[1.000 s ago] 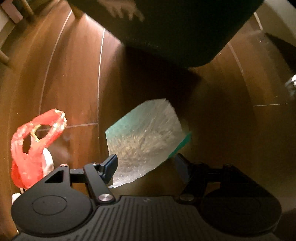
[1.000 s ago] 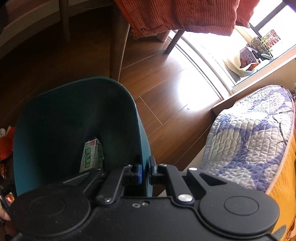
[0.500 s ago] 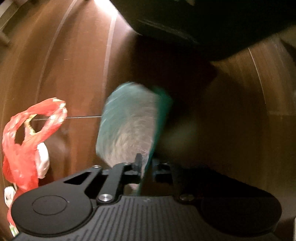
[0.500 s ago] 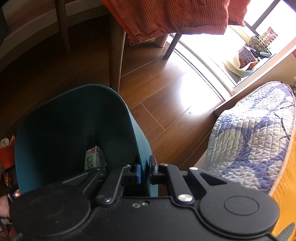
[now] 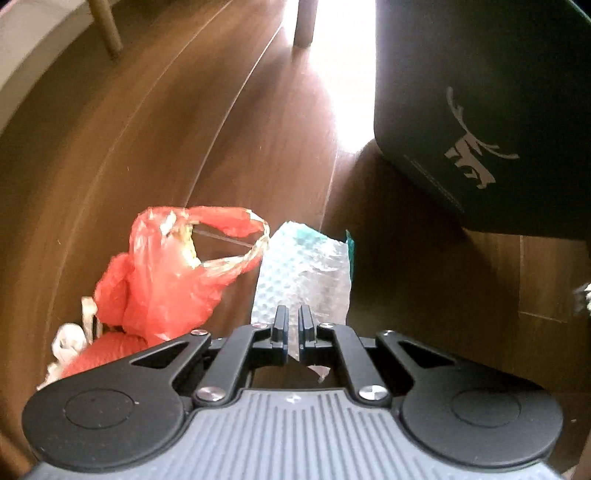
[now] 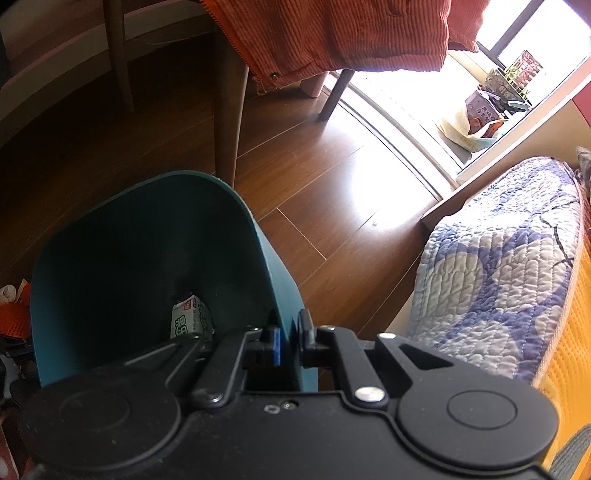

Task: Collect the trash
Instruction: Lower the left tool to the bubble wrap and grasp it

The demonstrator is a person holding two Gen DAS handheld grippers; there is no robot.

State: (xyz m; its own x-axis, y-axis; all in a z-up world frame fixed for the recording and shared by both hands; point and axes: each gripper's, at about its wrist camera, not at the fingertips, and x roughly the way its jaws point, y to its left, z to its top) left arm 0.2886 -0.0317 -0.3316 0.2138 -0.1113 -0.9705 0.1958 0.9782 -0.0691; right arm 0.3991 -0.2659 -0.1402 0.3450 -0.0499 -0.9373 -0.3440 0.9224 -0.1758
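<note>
Floor: dark brown wood planks (image 5: 155,122), a sunlit glare patch (image 5: 343,74) at the far end in the left wrist view; the same floor and a bright patch show in the right wrist view.
Bed cover: quilted, blue-and-white pattern (image 6: 509,258), at the right of the right wrist view, beside a yellow quilted cloth (image 6: 569,325).
Hanging cloth: rust-orange corduroy (image 6: 332,33), draped above wooden furniture legs (image 6: 227,122).
Bin: teal plastic trash bin (image 6: 110,251), open mouth toward the right wrist camera, long axis running away from it and downward; smooth wall, dark inside. In the left wrist view its outside shows dark green at upper right, with a pale animal logo (image 5: 476,147), clear of the floor.
Red bag: crumpled red plastic bag (image 5: 166,273), handle loop torn, lying on the floor just left of the wrapper.
Wrapper: bubble-wrap mailer (image 5: 303,273), silvery bubbled face, teal edge on the far right side; long axis runs away from the camera, free end pointing toward the bin's side of the floor. Hangs from the left gripper, above the planks.
Carton: small white pack with green print (image 6: 190,321), at the bin's bottom.
Left gripper (image 5: 293,328): jaws closed on the wrapper's near edge.
Right gripper (image 6: 291,343): jaws clamped on the bin's near rim, one finger inside, one outside.
</note>
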